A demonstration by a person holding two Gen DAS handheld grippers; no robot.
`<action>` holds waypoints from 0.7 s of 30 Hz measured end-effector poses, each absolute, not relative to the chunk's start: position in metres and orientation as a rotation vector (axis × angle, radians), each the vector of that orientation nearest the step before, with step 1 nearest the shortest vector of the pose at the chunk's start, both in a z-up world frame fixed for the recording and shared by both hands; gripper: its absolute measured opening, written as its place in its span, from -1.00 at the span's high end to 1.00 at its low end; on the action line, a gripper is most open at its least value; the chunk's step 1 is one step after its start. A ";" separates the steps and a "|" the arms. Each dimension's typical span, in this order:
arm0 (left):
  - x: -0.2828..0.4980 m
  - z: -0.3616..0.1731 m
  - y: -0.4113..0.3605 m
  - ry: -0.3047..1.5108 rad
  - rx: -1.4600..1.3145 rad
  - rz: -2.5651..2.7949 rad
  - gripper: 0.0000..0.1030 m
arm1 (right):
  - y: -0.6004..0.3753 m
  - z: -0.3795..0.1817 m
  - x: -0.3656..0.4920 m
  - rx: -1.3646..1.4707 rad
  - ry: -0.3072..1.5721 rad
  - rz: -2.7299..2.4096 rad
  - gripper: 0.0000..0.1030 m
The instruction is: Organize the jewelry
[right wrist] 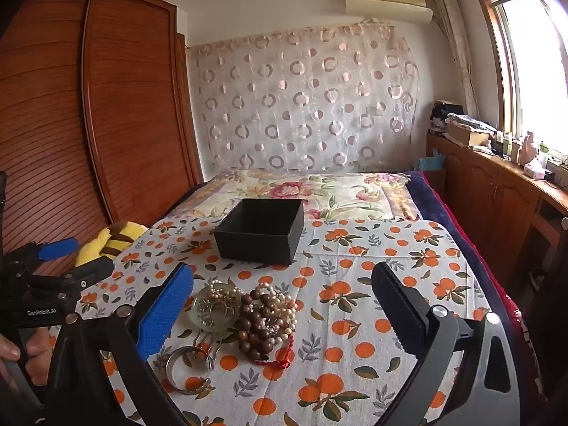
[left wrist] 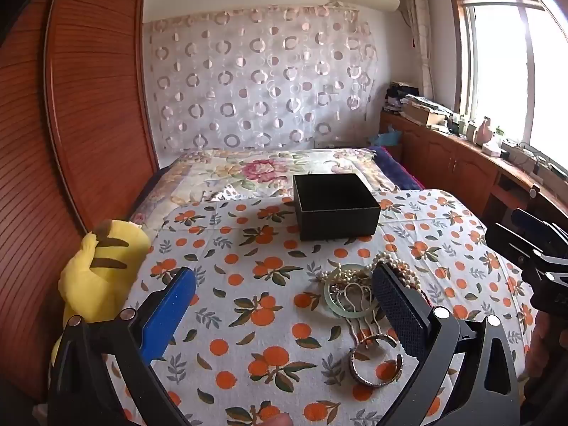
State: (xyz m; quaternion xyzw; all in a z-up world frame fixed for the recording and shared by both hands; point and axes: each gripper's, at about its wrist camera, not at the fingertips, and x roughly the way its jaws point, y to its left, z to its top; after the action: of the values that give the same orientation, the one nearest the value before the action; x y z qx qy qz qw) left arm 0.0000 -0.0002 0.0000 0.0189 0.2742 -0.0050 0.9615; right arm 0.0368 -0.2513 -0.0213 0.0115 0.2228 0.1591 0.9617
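Note:
A pile of jewelry (right wrist: pixel 248 312) lies on the orange-print cloth (right wrist: pixel 355 284): a pale green bangle (right wrist: pixel 209 319), pearl strands, brown wooden beads (right wrist: pixel 255 319), a red cord, a hair comb and a metal cuff bangle (right wrist: pixel 184 369). An open black box (right wrist: pixel 261 230) stands empty behind it. In the left wrist view the pile (left wrist: pixel 358 291) is by the right finger, the cuff (left wrist: pixel 374 360) nearer, the box (left wrist: pixel 335 206) beyond. My left gripper (left wrist: pixel 284 309) is open and empty above the cloth. My right gripper (right wrist: pixel 282 312) is open and empty, jaws straddling the pile.
A yellow striped plush toy (left wrist: pixel 99 266) lies at the cloth's left edge beside the wooden wardrobe (left wrist: pixel 71 124). A floral bedspread (right wrist: pixel 319 191) lies behind the box. A cabinet (right wrist: pixel 497 198) with clutter runs under the window on the right.

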 end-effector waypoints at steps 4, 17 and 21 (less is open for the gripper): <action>0.000 0.000 -0.001 0.555 0.037 -0.011 -0.87 | -0.251 -0.022 0.037 0.019 0.451 0.321 -0.95; -0.003 0.009 -0.002 0.541 0.030 -0.018 -0.87 | -0.250 -0.021 0.036 0.020 0.453 0.322 -0.95; -0.004 0.008 -0.002 0.537 0.026 -0.018 -0.87 | -0.250 -0.020 0.035 0.020 0.452 0.322 -0.95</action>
State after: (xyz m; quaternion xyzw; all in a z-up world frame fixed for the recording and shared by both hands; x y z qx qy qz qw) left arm -0.0037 -0.0018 0.0082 0.0130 0.2655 -0.0087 0.9640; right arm 0.0355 -0.2504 -0.0200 0.0100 0.2230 0.1587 0.9618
